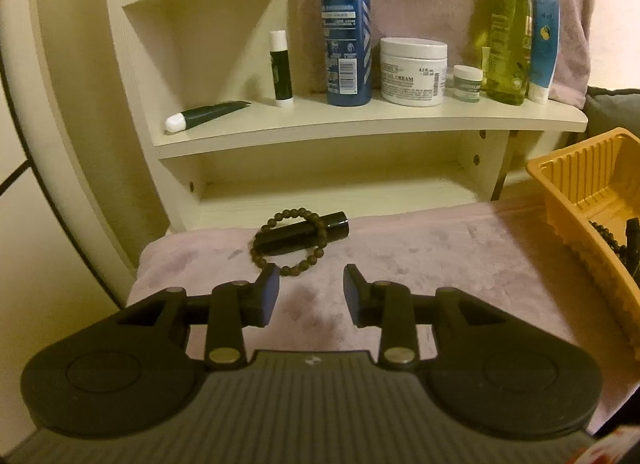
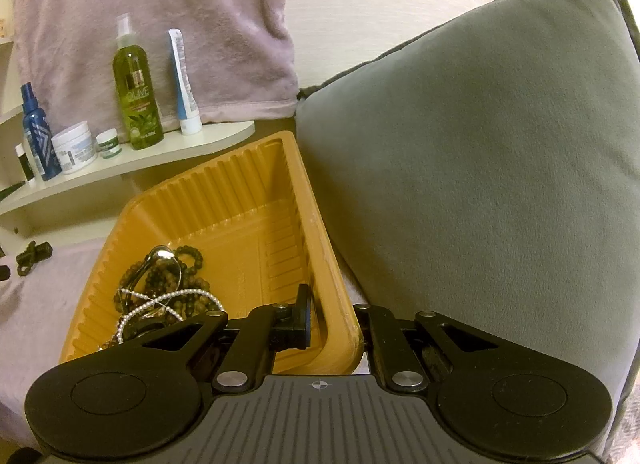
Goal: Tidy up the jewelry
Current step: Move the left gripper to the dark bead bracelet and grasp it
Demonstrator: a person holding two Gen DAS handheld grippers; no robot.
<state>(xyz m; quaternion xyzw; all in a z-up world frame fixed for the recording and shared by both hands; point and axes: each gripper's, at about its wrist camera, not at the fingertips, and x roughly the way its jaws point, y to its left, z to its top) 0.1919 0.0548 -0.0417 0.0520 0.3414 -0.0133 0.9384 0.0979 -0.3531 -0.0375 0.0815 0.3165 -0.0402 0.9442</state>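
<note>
A brown bead bracelet (image 1: 289,244) lies on the pink towel (image 1: 440,264), looped around a black tube (image 1: 304,234). My left gripper (image 1: 311,282) is open and empty just short of the bracelet, its left finger tip nearly touching the beads. The orange ribbed tray (image 2: 248,200) holds a tangle of dark bead strands (image 2: 160,276) and a pearl string (image 2: 176,300). My right gripper (image 2: 334,320) is shut on the tray's near right wall, left finger inside, right finger outside. The tray also shows in the left wrist view (image 1: 592,184) at the right.
A cream shelf (image 1: 360,124) behind the towel holds a blue bottle (image 1: 346,44), a white cream jar (image 1: 412,70), a green bottle (image 1: 508,44), tubes and a small jar. A grey cushion (image 2: 480,164) presses against the tray's right side.
</note>
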